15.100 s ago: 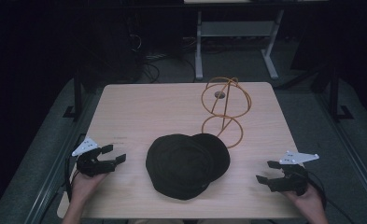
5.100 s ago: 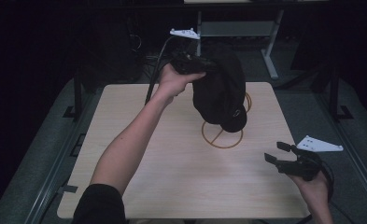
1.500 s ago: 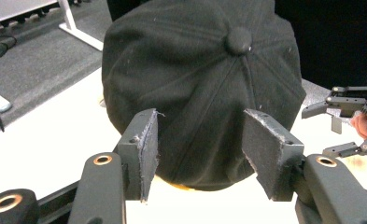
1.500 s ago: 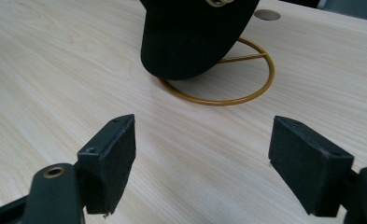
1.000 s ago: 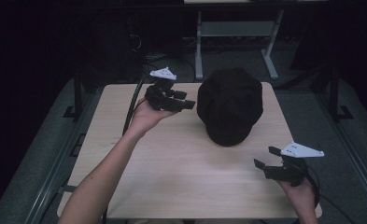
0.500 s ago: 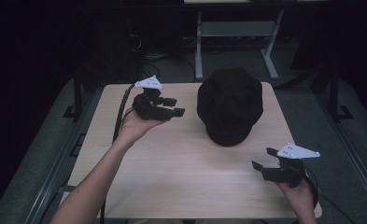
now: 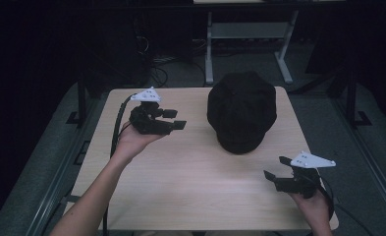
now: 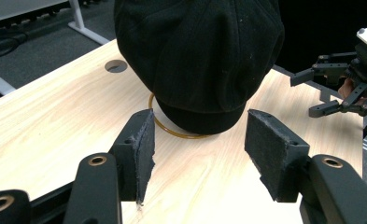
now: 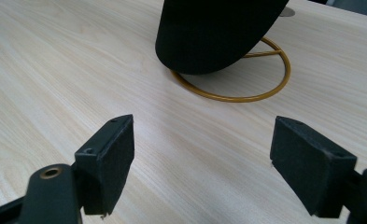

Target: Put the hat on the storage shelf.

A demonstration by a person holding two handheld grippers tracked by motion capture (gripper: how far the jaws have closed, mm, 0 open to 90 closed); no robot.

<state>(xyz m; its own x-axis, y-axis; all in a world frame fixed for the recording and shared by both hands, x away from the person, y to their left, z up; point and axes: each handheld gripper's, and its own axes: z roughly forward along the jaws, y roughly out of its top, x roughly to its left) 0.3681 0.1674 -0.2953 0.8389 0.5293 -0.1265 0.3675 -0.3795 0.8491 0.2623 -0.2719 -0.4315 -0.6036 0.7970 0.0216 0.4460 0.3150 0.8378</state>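
So the light wood table (image 7: 190,187) takes up most of the high view, seen from the person's side. Biggest thing on it is a black cap (image 7: 241,110), sitting up toward the far edge at about 1 o'clock from the table's middle. It's draped over a gold wire stand (image 9: 246,88), whose round base ring lies flat on the wood with the cap's lower edge hanging just above it.

The left gripper (image 7: 173,119) is held up over the table at about 10 o'clock, pointing at the cap from its 9 o'clock side, near but not touching. Its jaws are spread wide with nothing between them; in the left gripper view the cap sits dead ahead between the pads.

The right gripper (image 7: 275,168) is down at about 4 o'clock, well apart from the cap, which is at its 11 o'clock. Jaws gaping wide too, holding nothing.
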